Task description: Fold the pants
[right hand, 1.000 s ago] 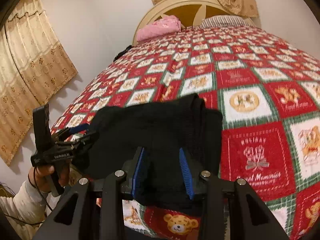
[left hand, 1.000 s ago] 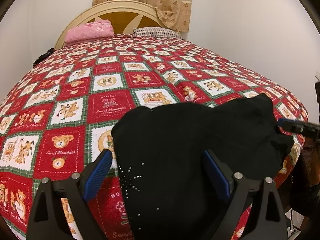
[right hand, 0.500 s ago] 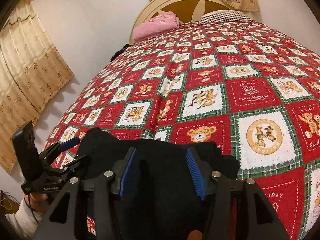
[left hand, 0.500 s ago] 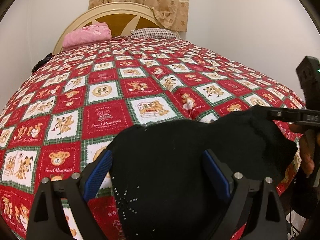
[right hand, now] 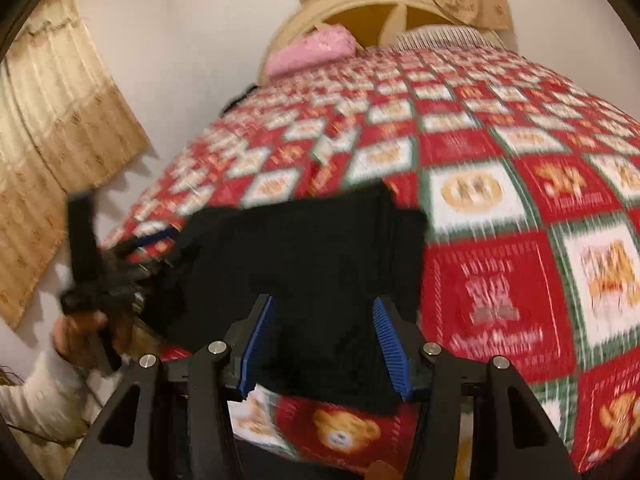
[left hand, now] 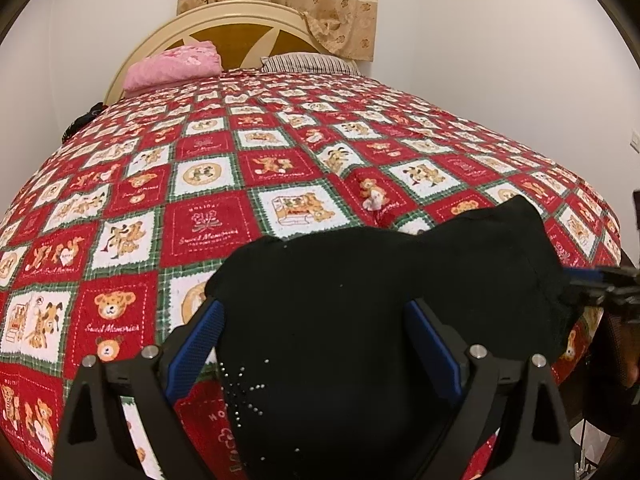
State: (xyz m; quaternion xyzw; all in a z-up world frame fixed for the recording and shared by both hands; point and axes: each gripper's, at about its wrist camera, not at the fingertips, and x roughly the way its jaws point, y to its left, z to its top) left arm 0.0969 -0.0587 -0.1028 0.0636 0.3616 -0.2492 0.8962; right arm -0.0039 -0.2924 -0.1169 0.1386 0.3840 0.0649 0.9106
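Black pants [left hand: 360,300] lie bunched in a folded heap at the near edge of the bed; small silver studs show on the near part. My left gripper [left hand: 316,344] is open, its blue-padded fingers standing wide on both sides of the heap. In the right wrist view the pants [right hand: 304,264] lie in front of my right gripper [right hand: 322,344], which is open with its fingers straddling the near edge of the cloth. The left gripper shows at the left of that view [right hand: 132,252], blurred. The right gripper's tip shows at the right edge of the left wrist view [left hand: 600,284].
A red, white and green teddy-bear quilt [left hand: 208,224] covers the bed. A pink pillow [left hand: 176,64] and a striped pillow [left hand: 308,62] lie by the headboard [left hand: 240,20]. Walls and beige curtains [right hand: 52,152] stand close by.
The right wrist view has swung and is blurred now; the right gripper has widened a little over the pants. The left gripper stays open over the heap, which sits slightly higher in view.
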